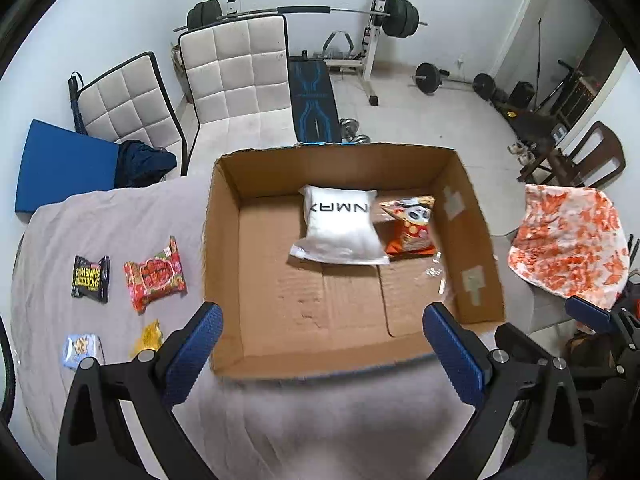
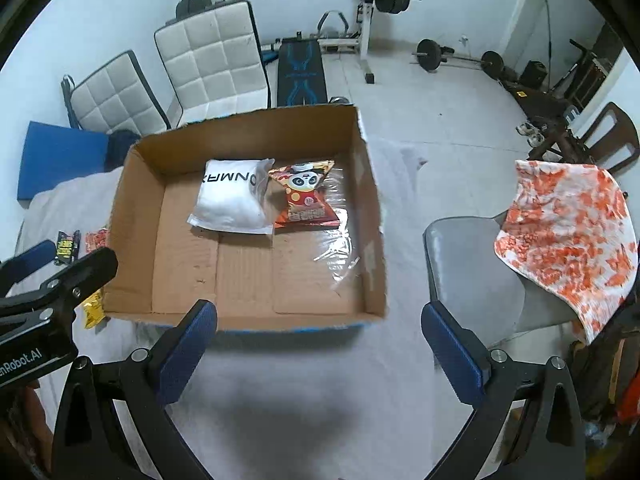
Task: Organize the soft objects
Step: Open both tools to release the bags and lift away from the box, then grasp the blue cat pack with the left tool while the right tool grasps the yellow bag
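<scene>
An open cardboard box sits on a grey cloth-covered table. Inside lie a white pouch and a red panda snack bag, side by side at the far end. A clear plastic bag lies beside them. Left of the box on the cloth lie a black packet, a red packet, a yellow packet and a light blue packet. My left gripper is open and empty over the box's near edge. My right gripper is open and empty in front of the box.
A grey chair draped with an orange-and-white cloth stands right of the table. White padded chairs, a blue mat and a weight bench with barbell stand behind.
</scene>
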Demonstrator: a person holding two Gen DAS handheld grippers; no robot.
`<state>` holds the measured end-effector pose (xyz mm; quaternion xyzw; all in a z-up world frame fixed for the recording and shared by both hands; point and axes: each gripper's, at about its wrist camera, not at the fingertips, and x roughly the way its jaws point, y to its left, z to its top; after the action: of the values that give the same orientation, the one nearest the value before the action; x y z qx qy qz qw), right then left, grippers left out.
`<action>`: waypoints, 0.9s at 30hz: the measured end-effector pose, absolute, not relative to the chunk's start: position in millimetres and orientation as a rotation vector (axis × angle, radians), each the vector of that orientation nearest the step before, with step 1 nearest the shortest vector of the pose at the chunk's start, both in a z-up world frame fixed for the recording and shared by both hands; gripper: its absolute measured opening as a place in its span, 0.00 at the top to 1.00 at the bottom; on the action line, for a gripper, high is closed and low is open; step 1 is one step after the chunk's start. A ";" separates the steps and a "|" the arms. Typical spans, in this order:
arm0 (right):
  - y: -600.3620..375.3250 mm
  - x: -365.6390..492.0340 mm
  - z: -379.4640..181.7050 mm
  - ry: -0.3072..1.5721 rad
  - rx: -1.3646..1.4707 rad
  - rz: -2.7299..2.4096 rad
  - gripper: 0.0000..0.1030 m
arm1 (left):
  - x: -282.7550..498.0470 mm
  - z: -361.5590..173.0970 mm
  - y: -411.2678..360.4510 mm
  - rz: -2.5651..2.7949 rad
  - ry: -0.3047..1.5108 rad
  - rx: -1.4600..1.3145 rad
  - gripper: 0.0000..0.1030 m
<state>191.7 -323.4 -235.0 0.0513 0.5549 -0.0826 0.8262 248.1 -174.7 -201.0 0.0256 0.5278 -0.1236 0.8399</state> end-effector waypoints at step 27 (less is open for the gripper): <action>-113.6 184.4 -195.3 1.193 0.142 0.121 0.00 | 200.6 -169.0 73.1 -0.070 1.149 -0.150 0.01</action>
<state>184.4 -113.6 -195.3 0.0668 0.5610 0.0569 0.8231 200.6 73.1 -169.0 -0.0708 0.5426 -0.0331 0.8363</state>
